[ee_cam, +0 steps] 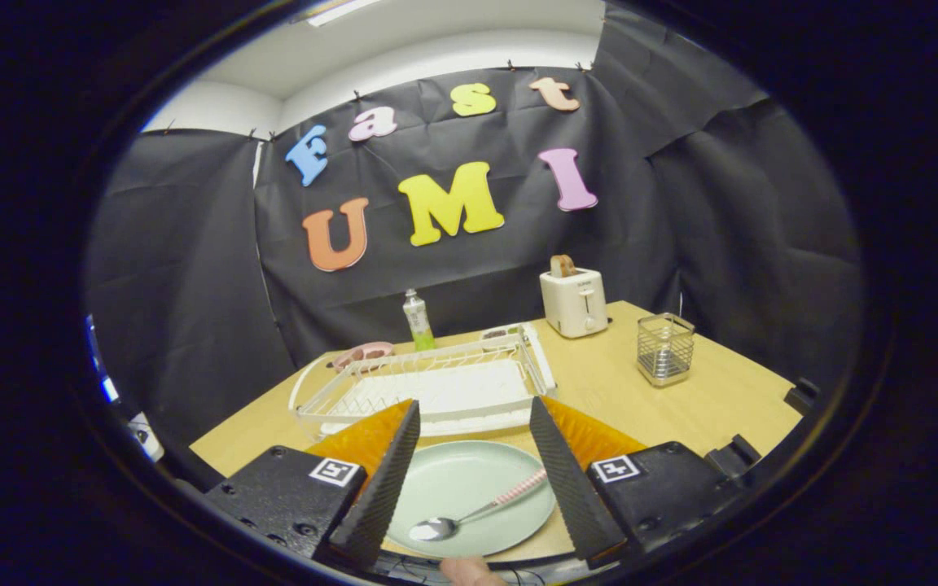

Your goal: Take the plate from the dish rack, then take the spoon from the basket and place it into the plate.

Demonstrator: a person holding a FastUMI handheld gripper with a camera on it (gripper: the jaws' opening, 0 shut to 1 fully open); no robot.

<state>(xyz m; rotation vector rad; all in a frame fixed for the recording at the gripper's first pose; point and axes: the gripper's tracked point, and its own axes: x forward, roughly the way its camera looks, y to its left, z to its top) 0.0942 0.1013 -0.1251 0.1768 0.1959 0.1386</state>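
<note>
A pale green plate (469, 488) lies flat on the wooden table (599, 391), seen between my two fingers. On it rests a spoon (477, 511) with a metal bowl and a pink-and-white striped handle that reaches toward the right finger. My gripper (475, 415) is open above the plate, and its fingers touch neither plate nor spoon. Just beyond the plate stands the white wire dish rack (428, 382). The wire mesh basket (664, 348) sits farther off to the right.
A white toaster (573, 301) with a slice of bread in it stands at the back of the table. Behind the rack are a small green-labelled bottle (418, 320) and a pink dish (363, 354). A fingertip (469, 570) shows below the plate.
</note>
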